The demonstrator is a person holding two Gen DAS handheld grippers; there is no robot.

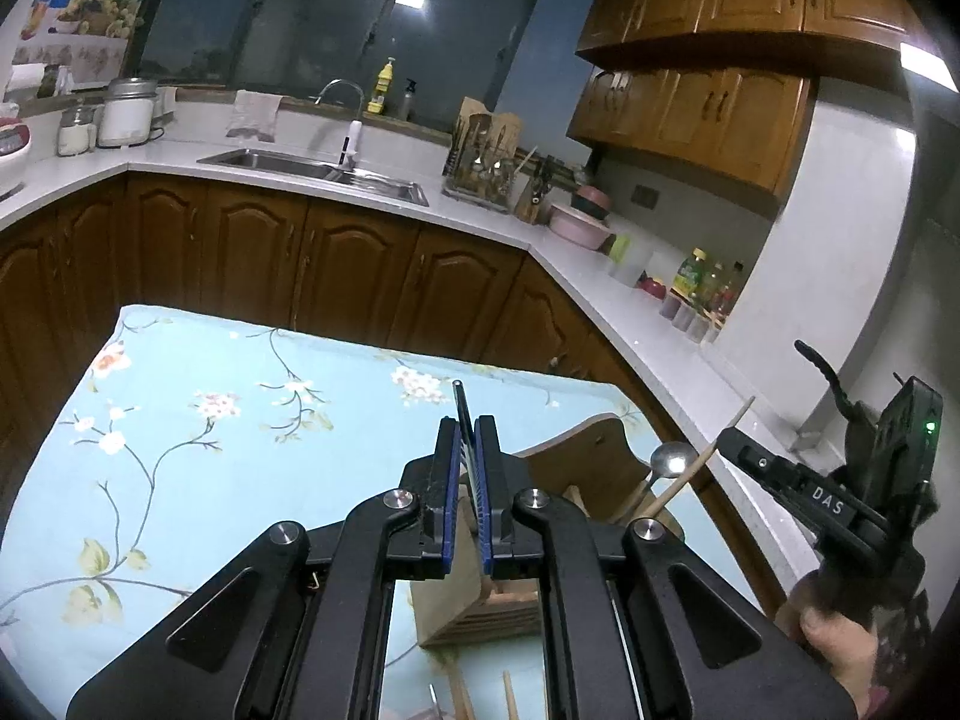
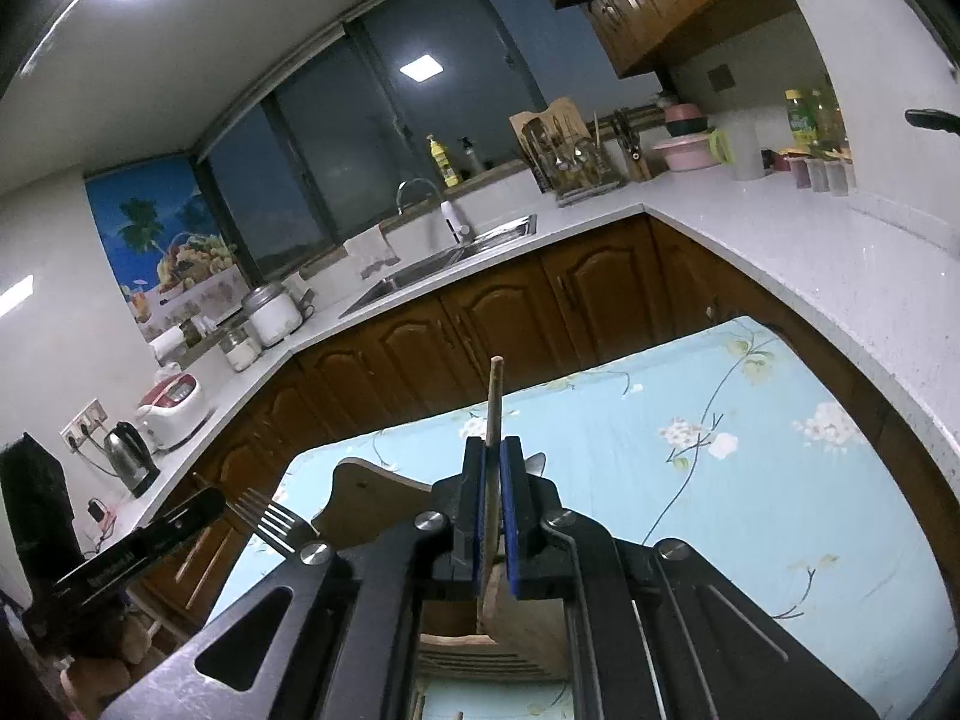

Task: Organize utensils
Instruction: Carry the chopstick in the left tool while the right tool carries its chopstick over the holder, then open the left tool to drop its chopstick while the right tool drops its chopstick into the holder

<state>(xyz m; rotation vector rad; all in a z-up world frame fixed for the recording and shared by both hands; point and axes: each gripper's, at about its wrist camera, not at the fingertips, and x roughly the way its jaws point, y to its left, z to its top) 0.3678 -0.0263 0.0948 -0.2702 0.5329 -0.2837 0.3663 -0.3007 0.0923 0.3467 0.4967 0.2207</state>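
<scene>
A wooden utensil holder with a curved back panel (image 1: 600,456) stands on the floral light-blue tablecloth (image 1: 210,420), just under and beyond both grippers, so most of it is hidden behind their black frames. The left gripper (image 1: 467,468) has its blue-padded jaws closed almost together on a thin dark metal utensil handle (image 1: 463,414) that sticks up past the tips; its working end is hidden below. The right gripper (image 2: 493,498) is likewise pinched on a slim wooden chopstick (image 2: 494,402) standing nearly upright. A silver spoon (image 1: 672,459) and another wooden chopstick (image 1: 702,468) lean out of the holder; a silver fork (image 2: 270,519) shows beside the holder's left edge. The cloth lies open to the left, brown wooden cabinets (image 1: 360,264) rise close behind, and a white countertop (image 1: 630,324) crowds the right side.
</scene>
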